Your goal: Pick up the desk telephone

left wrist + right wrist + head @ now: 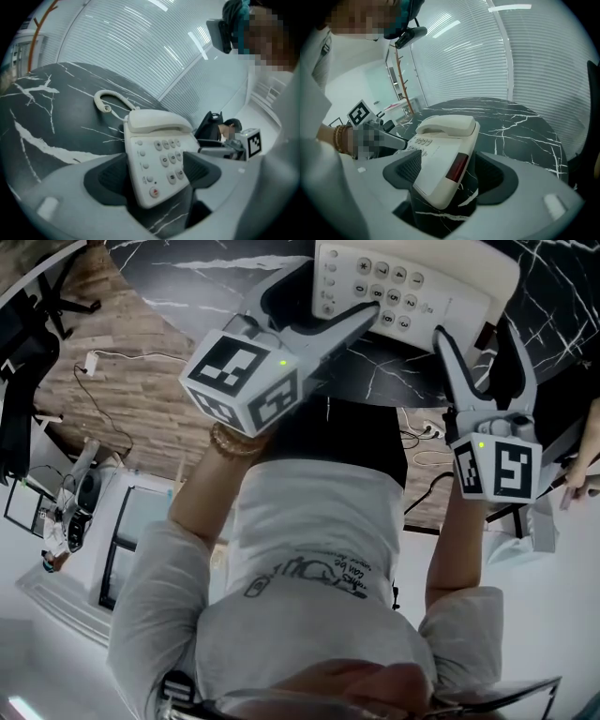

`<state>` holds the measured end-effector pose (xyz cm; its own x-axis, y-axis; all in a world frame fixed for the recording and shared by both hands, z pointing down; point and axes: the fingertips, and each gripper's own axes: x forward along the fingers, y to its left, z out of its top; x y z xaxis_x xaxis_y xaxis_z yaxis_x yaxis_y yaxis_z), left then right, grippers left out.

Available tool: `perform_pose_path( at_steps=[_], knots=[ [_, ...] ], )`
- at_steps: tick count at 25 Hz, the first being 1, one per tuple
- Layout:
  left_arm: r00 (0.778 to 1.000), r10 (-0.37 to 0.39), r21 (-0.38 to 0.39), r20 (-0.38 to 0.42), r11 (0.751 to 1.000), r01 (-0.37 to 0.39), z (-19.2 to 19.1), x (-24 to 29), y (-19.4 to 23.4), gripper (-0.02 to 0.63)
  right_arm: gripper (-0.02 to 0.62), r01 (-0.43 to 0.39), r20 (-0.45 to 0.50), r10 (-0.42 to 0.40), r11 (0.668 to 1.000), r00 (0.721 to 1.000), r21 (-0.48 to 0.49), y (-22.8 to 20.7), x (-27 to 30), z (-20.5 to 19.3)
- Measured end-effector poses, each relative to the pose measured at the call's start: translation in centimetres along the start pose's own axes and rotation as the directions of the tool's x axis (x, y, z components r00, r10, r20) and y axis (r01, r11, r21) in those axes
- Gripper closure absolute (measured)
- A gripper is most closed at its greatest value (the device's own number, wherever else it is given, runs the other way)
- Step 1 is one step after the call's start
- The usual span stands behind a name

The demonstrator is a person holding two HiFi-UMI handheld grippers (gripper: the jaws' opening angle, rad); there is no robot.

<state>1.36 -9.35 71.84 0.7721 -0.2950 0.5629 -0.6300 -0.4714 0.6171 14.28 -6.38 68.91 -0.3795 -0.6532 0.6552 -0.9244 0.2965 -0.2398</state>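
Black marble tabletop w/ white veins carries the cream plastic desk telephone. Its base lies flat on the stone, the handset is on its cradle, and the curly cord loops behind. Pickup not yet made, but the approach looks done.

The grey left hand-held gripper w/ marker cube straddles the keypad-side near corner. Its jaws are spread wide, pads either side of the body, no squeeze showing. The right hand-held gripper is likewise released, jaws wide around the other near corner by the dark red window. Left to do, prob.: close both, then lift.

Room:
- white slatted blinds along the far walls
- wood-plank floor below the table, w/ a thin cable across it
- wooden coat stand by the wall
- 2nd person seated far back
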Motion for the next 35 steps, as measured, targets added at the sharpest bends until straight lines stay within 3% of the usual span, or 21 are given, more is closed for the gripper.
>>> perform_pose_path(
  at_steps=[4, 9, 24, 35],
  knots=[
    [0.999, 0.036, 0.074, -0.026, 0.997, -0.034, -0.4, 0.2, 0.1, 0.233, 0.232, -0.022, -0.009, 0.022, 1.000, 1.000, 0.020, 0.4, 0.8, -0.6],
    [0.997, 0.078, 0.079, -0.029, 0.994, -0.075, -0.4, 0.4, 0.7, 0.293, 0.233, -0.023, 0.004, 0.023, 0.999, 1.000, 0.041, 0.2, 1.1, -0.8],
    [0.994, 0.102, 0.100, -0.031, 0.990, -0.098, -0.5, -0.4, 0.4, 0.304, 0.252, -0.016, -0.010, 0.017, 0.996, 1.000, 0.090, 1.1, 0.6, -1.1],
    [0.994, 0.109, 0.110, -0.014, 0.988, -0.107, 2.4, -2.6, -1.4, 0.301, 0.250, -0.023, 0.024, 0.021, 0.995, 1.000, 0.092, 2.1, -1.3, 2.3]
  ],
)
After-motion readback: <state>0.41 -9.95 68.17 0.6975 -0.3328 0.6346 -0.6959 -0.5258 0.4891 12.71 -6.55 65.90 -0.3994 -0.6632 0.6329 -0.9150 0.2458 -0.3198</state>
